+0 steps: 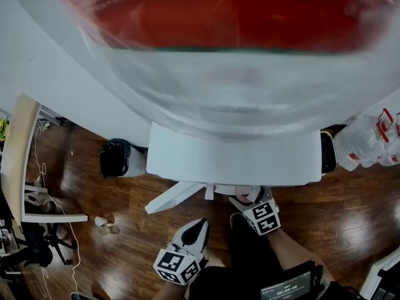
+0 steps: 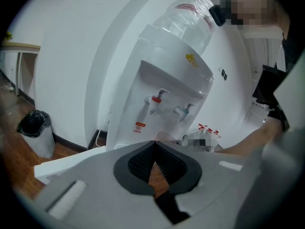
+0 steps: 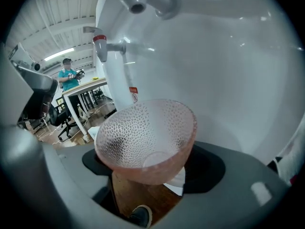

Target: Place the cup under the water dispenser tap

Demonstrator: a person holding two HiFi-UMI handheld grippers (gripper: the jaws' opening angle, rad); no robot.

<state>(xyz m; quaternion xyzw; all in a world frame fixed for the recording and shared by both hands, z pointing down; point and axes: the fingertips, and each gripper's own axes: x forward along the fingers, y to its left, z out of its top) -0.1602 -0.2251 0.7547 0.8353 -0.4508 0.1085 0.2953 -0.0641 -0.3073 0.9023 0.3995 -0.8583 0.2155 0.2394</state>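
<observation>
Right gripper (image 3: 152, 168): jaws stand wide, pressed against the two sides of the cup (image 3: 147, 137). The cup is pink, clear and dimpled. It is tilted, with its mouth turned up and toward the camera. Nothing else is between the jaws.

The cup is in front of the white water dispenser (image 2: 167, 80), inside its recess. It is below the pale tap (image 3: 138, 4) and apart from it. The red tap (image 3: 100, 44) is off to the cup's left.

Left gripper (image 2: 153, 149): jaws closed tip to tip, holding nothing. It is low in front of the dispenser, touching nothing. Wooden floor (image 1: 125, 230) shows beneath it.

Head view: the big water bottle (image 1: 219, 42) fills the top. A black-lined bin (image 1: 115, 158) stands left of the dispenser.
</observation>
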